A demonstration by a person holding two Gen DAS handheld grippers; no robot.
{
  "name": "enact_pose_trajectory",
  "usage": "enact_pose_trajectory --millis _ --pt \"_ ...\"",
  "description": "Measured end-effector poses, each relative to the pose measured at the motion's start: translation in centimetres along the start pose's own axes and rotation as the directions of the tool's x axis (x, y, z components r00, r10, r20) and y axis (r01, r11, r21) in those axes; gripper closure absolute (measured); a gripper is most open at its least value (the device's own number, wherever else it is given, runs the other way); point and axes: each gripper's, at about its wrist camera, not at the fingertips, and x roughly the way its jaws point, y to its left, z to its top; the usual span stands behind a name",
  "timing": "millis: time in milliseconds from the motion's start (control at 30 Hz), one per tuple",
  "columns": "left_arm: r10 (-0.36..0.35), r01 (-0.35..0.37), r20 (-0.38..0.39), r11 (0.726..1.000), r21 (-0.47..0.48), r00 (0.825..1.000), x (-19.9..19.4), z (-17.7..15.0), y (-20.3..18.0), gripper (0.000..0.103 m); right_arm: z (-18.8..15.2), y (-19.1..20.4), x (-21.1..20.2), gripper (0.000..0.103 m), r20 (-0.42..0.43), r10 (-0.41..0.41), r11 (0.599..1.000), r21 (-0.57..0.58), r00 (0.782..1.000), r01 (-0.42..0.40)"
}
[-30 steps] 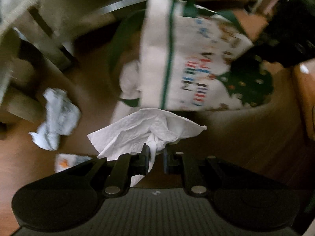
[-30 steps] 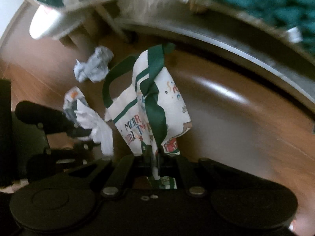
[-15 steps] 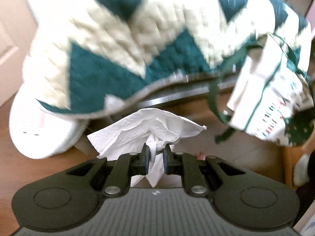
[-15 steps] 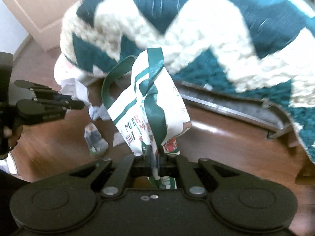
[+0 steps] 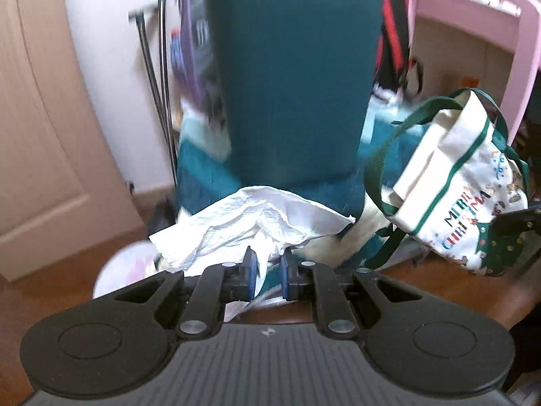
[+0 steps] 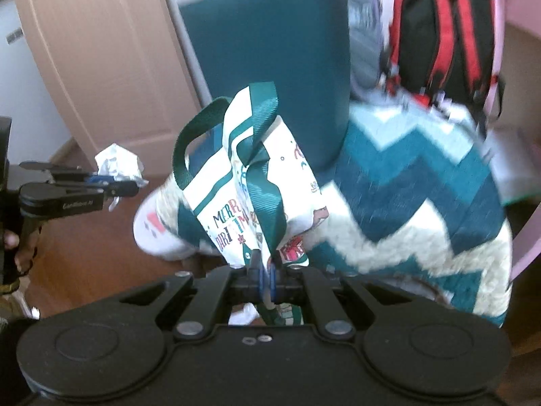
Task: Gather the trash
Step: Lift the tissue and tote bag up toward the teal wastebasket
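My left gripper (image 5: pixel 267 267) is shut on a crumpled white paper napkin (image 5: pixel 250 223), held up in the air; it also shows in the right wrist view (image 6: pixel 116 165), left of the bag. My right gripper (image 6: pixel 265 270) is shut on the green strap of a white Christmas tote bag (image 6: pixel 250 199), which hangs open-topped with a loose handle (image 6: pixel 189 145). In the left wrist view the bag (image 5: pixel 453 199) hangs to the right of the napkin, apart from it.
A teal chair back (image 5: pixel 290 77) and a teal-and-cream zigzag blanket (image 6: pixel 422 196) stand behind. A beige door (image 6: pixel 101 54) is at the left, a red-and-black backpack (image 6: pixel 443 30) and pink furniture (image 5: pixel 473 10) at the right. Wood floor (image 5: pixel 50 280) lies below.
Both grippers have risen from the floor and tilted up to face the chair and door, still holding the napkin and the bag. The floor litter has dropped out of view.
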Motion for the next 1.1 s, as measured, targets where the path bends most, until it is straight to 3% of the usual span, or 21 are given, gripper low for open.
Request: enact_pose_trajectory --millis 333,633,767,900,1100 --pt "-0.016 0.027 0.157 0.997 -0.066 0.987 -8.1 9.4 -2.0 0.090 9.1 0.5 -8.2 0.099 0.229 -0.010 0.998 -0.063 0.973 0.025" --pt "-0.005 0.043 0.300 0.992 -0.121 0.954 -11.7 19.5 -2.5 0.090 18.5 1.6 -10.9 0.099 0.361 -0.018 0.996 -0.076 0.933 0.048" --pt "-0.015 0.063 0.332 0.989 -0.136 0.943 -11.4 23.6 -2.6 0.090 22.1 1.6 -10.3 0.099 0.386 -0.030 0.996 -0.065 0.922 0.060" --pt "-0.026 0.080 0.331 0.985 -0.153 0.943 -9.7 26.3 -2.6 0.090 24.9 1.2 -8.5 0.099 0.385 -0.037 0.998 -0.040 0.922 0.056" --pt "-0.026 0.078 0.259 0.978 -0.192 0.965 -3.9 28.4 -1.8 0.090 27.9 0.2 -3.8 0.099 0.308 -0.032 0.999 -0.007 0.951 0.036"
